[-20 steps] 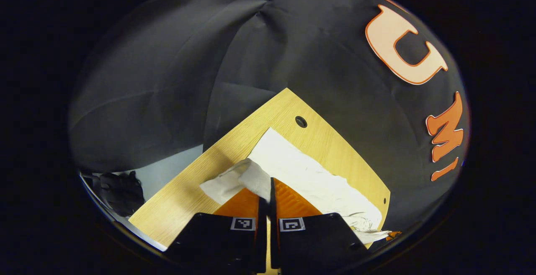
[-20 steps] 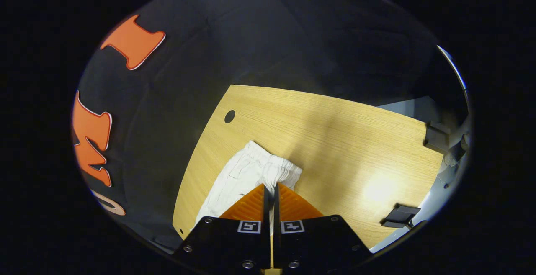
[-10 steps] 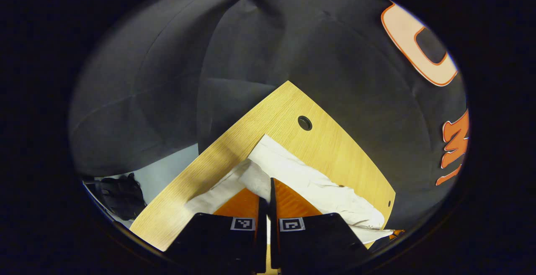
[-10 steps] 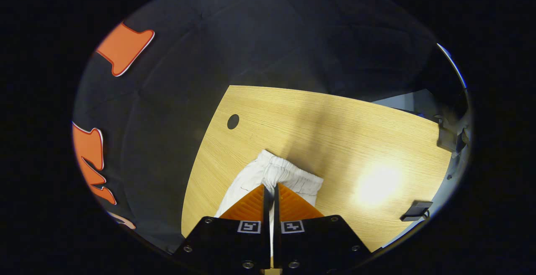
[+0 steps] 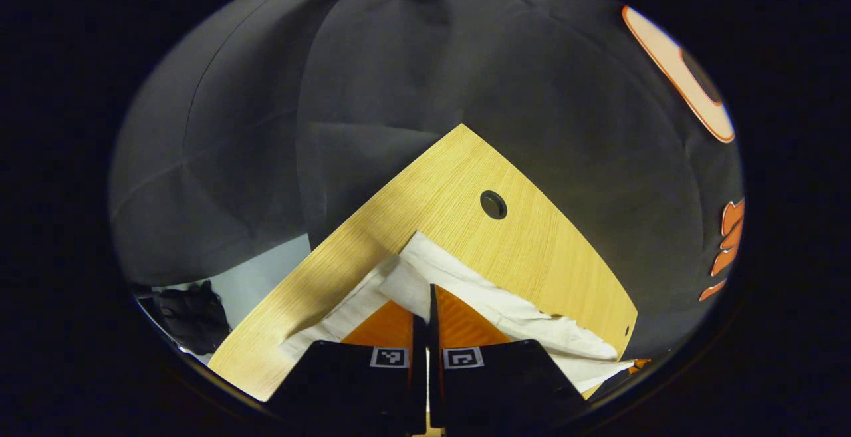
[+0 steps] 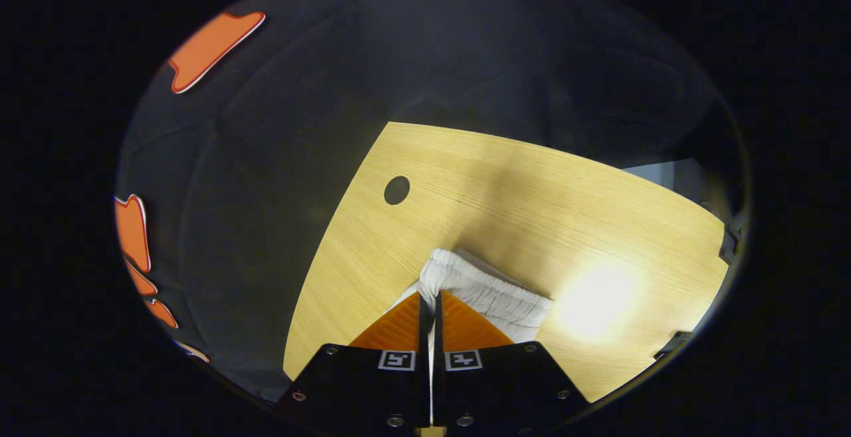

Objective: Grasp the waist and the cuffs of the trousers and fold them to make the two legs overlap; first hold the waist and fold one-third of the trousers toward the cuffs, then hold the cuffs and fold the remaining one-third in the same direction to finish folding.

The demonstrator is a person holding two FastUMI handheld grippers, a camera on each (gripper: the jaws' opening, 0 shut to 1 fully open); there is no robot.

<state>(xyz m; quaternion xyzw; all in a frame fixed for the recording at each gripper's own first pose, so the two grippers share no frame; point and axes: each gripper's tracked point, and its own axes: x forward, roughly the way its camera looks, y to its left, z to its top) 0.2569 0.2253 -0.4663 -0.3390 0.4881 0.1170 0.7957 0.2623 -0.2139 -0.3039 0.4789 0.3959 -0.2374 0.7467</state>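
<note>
Trousers [image 5: 492, 304], white, lie across the wooden counter [image 5: 439, 191] near its far edge, by a round hole [image 5: 493, 205]. In the left gripper view, the left gripper [image 5: 429, 300] has its fingers pressed together on a cuff end of the cloth, with one leg layer lying over the other and running off to the right. In the right gripper view, the right gripper [image 6: 431, 307] has its fingers clamped on the gathered elastic waist [image 6: 488, 287], which rests on the counter just ahead of the tips.
</note>
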